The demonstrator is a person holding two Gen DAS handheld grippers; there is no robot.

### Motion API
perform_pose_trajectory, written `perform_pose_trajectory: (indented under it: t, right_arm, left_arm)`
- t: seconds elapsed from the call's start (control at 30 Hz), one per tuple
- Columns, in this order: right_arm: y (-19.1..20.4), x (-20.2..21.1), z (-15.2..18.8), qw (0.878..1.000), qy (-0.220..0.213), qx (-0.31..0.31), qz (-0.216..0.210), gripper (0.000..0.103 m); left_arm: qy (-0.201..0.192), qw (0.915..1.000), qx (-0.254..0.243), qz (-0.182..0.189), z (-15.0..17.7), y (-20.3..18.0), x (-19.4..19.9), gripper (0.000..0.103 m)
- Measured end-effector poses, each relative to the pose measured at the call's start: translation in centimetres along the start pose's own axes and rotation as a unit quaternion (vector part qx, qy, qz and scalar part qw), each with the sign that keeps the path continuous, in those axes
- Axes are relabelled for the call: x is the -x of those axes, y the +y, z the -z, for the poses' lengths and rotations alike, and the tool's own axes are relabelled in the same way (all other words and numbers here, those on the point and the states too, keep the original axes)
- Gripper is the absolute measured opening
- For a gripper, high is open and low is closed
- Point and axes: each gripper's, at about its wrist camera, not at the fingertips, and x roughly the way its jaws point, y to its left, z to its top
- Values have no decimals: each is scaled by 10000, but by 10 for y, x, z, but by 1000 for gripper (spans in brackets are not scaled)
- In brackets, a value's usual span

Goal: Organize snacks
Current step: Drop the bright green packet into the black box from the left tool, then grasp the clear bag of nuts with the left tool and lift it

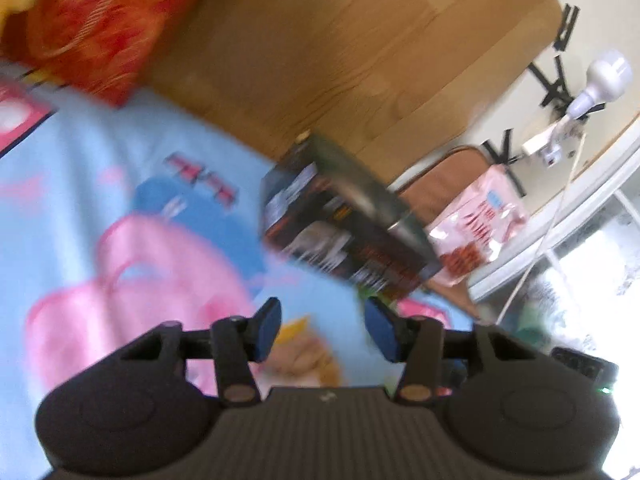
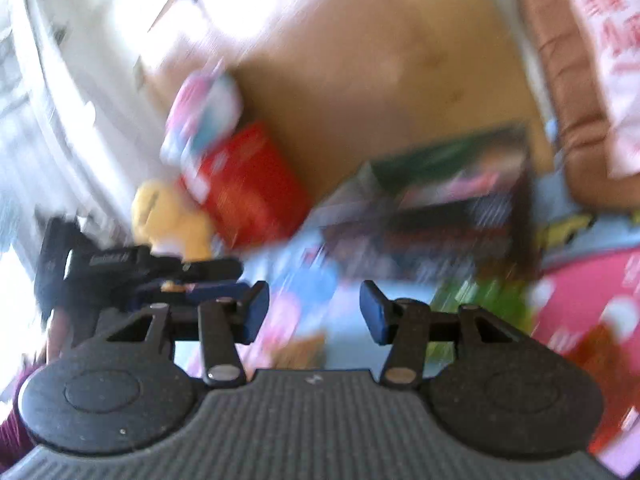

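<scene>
1. A red snack bag [image 1: 92, 28] lay at the far left edge of the light blue cartoon blanket [image 1: 80, 168], against the wooden floor [image 1: 360, 52].
2. The left gripper [image 1: 323, 329] hovered over the blanket with jaws partly apart and nothing between them.
3. A dark snack box [image 1: 340, 232] rested just ahead of the left gripper, with a pink snack bag [image 1: 476, 224] touching its right side.
4. The right gripper [image 2: 314, 312] was partly open and empty, the same dark box [image 2: 432, 208] ahead of it.
</scene>
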Motion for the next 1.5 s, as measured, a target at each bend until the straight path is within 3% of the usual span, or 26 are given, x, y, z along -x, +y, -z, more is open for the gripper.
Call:
perform_pose_trajectory:
  t: [0.07,0.13,0.17,0.3,0.37,0.4,0.57,0.67,0.77,0.83,0.9,1.0,1.27,1.5]
  right_arm:
    - [22,-9,19,9984,331,468,10,56]
    - [46,-18,35,9929,521,1060,100,69]
    - [56,-24,42,9886,592,1369,219,69]
    - [80,-49,64,9551,842,2646,1031,68]
    - [72,-44,67,9381,671,2939,1707,67]
    - [68,-39,66,9351,539,2903,1959,67]
    - [53,-10,50,9532,219,2315,1932,67]
    - [49,-11,51,9660,453,1995,1581,67]
    - [45,-19,50,9703,656,1813,1458,66]
    - [42,-28,48,9728,809,1644,1419,53]
    - [42,-43,45,9767,933,1453,1273,45]
    - [47,-50,42,9737,878,1606,1360,37]
    - [47,-29,53,9765,577,1633,1285,34]
    - [50,1,34,9737,-200,1778,1414,33]
  left_arm:
    - [-23,9999,94,-111,11,8,9,50]
    - [-40,9996,266,-87,18,16,16,50]
    - [-18,9993,363,-90,19,19,17,50]
    - [-21,9991,428,-60,24,20,19,50]
    - [-27,9994,349,-33,23,17,19,50]
    - [-25,9995,326,-38,21,15,17,50]
    - [124,9998,148,-43,4,7,-8,53]
    - [338,9993,127,-109,-1,8,-29,54]
    - [476,9985,239,-88,-6,11,-45,54]
    - [598,9977,321,91,-7,12,-55,50]
    - [773,9963,353,128,-6,13,-68,34]
    - [781,9963,357,75,-5,11,-68,31]
    - [692,9969,95,348,2,-13,-53,28]
    - [451,9948,-562,723,-29,-70,-51,28]
